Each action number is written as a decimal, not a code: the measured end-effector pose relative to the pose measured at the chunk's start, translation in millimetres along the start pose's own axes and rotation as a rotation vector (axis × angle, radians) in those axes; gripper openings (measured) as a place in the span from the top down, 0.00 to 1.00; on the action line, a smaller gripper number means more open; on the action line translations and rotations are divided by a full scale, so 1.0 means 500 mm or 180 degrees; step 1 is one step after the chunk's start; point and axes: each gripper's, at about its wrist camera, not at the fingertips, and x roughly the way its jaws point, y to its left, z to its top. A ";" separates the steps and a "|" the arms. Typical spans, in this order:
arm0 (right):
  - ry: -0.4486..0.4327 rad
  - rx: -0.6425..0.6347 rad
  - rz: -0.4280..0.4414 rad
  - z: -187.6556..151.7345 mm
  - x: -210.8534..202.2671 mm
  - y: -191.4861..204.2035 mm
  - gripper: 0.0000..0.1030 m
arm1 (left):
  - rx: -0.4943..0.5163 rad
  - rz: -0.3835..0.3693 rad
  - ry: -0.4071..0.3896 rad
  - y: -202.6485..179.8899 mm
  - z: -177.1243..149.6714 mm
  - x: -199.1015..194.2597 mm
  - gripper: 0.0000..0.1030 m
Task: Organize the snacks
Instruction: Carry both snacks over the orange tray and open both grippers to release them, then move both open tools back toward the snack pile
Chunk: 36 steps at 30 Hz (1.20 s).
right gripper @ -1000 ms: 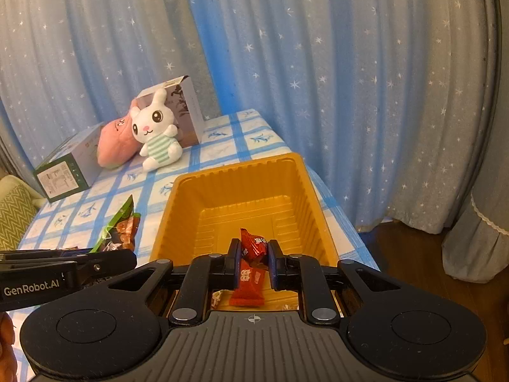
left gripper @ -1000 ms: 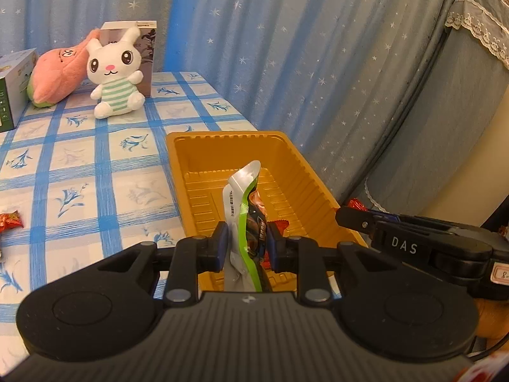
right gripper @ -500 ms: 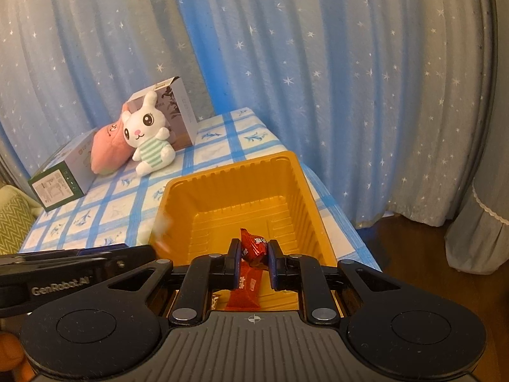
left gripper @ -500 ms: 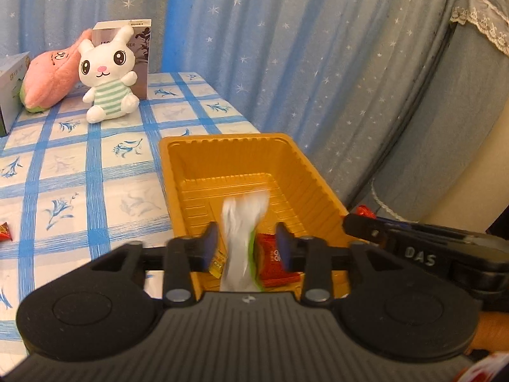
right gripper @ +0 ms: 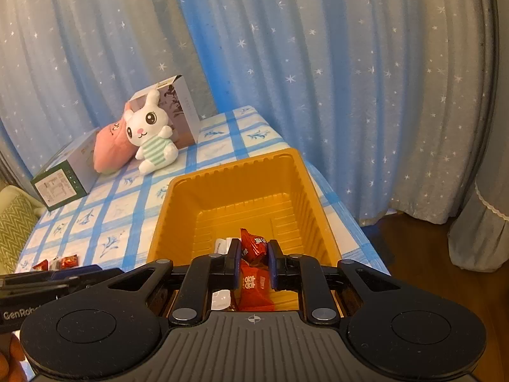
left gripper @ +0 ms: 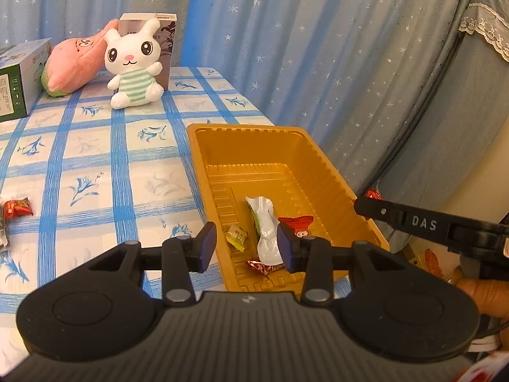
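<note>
Above the orange tray (left gripper: 321, 159), the left gripper (left gripper: 246, 246) is hanging released while the right gripper (right gripper: 253, 262) is clenching a red candy (right gripper: 253, 248).

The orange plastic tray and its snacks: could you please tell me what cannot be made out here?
- Right wrist view: orange plastic tray, near end hidden by the right tongs.
- Same view: white foil packet, mostly behind them.
- Left wrist view: small yellow sweet, print too small.
- Red wrapped snack beside the tray: label unreadable.
</note>
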 end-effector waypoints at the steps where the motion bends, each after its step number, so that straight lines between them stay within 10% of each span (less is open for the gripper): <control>1: -0.0003 -0.0002 0.0005 0.001 0.001 0.001 0.83 | 0.0002 0.0005 -0.0008 0.001 -0.001 -0.003 0.64; 8: -0.0004 0.0098 0.0166 0.016 0.017 -0.003 0.80 | -0.0030 0.0017 -0.0028 0.010 -0.004 -0.015 0.58; 12: -0.0076 0.0296 0.0202 0.023 0.012 -0.019 0.35 | -0.0028 0.0059 -0.0051 0.017 -0.009 -0.029 0.53; 36: 0.0153 -0.0123 0.0105 -0.091 -0.102 0.127 0.35 | -0.0143 0.0417 -0.0127 0.100 -0.090 -0.193 0.38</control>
